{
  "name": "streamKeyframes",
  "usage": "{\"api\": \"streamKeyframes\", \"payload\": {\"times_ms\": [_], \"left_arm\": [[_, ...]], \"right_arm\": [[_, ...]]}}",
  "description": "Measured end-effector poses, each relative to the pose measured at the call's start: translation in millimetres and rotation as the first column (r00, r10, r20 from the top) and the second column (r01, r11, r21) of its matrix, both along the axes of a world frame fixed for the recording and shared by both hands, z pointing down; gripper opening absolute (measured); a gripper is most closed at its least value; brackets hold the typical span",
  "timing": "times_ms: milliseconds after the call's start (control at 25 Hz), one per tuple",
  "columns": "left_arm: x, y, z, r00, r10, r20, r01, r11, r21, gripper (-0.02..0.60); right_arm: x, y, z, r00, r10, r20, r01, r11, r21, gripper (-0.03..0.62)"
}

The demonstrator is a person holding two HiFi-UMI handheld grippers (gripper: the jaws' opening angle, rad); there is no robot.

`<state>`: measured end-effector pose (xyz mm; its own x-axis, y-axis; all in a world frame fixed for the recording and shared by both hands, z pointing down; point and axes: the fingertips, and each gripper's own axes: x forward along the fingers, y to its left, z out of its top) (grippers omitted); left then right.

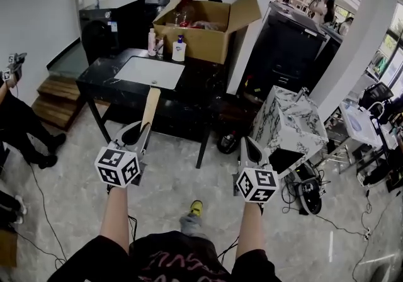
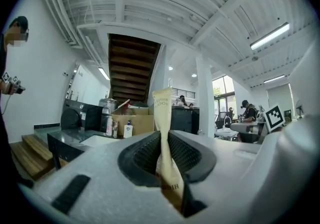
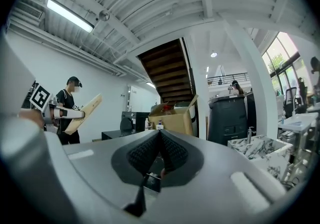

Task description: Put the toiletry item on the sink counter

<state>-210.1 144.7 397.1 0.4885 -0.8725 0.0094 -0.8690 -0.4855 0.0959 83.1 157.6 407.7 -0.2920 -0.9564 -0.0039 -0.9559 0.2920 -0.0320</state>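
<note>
The toiletry item (image 1: pixel 150 106) is a flat tan packet with print on it. My left gripper (image 1: pixel 145 129) is shut on its lower end, and the packet sticks out forward toward the black sink counter (image 1: pixel 101 83). In the left gripper view the packet (image 2: pixel 162 116) stands upright, pinched between the ribbed pads (image 2: pixel 148 154). The counter, with a white basin (image 1: pixel 150 72), lies ahead and apart from the packet. My right gripper (image 1: pixel 247 143) hangs over the floor at the right, shut with nothing in it (image 3: pixel 159 149). The right gripper view shows the packet (image 3: pixel 84 113) off to the left.
An open cardboard box (image 1: pixel 203 30) and a few bottles (image 1: pixel 179 49) stand at the counter's back. A marble-patterned sink unit (image 1: pixel 288 124) is to the right. A person (image 1: pixel 19 118) stands at the left by wooden steps (image 1: pixel 55 97). Cables run across the floor.
</note>
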Motion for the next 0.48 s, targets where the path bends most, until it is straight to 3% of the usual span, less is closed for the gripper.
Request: {"api": "streamKeyframes", "payload": {"times_ms": [480], "left_arm": [[47, -168, 16, 0.999, -0.030, -0.012, 0.030, 0.998, -0.049, 0.052]], "right_arm": [[46, -173, 11, 0.999, -0.037, -0.024, 0.036, 0.999, -0.037, 0.002]]}}
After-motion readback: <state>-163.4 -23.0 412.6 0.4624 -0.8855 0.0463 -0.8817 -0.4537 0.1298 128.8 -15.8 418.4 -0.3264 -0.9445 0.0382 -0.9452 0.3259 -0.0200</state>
